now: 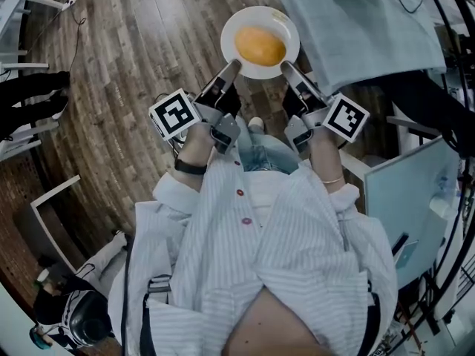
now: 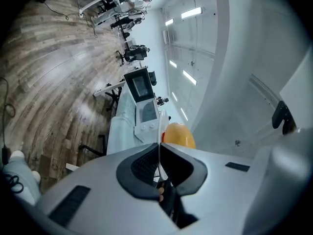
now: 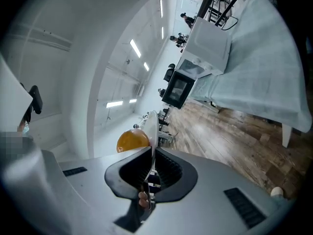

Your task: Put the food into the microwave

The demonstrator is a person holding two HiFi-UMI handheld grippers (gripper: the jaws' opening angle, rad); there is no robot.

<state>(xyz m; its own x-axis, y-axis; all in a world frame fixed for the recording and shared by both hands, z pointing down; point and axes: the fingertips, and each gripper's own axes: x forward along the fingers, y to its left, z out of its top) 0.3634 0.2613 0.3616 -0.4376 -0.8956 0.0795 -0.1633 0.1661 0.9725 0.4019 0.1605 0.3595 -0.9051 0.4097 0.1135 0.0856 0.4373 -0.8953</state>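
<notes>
- My left tongs (image 1: 233, 68) are clenched on the left rim of the round white plate (image 1: 260, 15).
- My right tongs (image 1: 286, 68) pinch its right rim.
- The orange-yellow domed food (image 1: 260, 45) sits on it, between the 2 tongs, above the brown plank floor (image 1: 126, 58).

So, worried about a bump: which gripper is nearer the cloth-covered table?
Right. The right gripper pinches the plate rim beside the cloth-covered table; the left gripper pinches the opposite rim, across the plate from it.
</notes>
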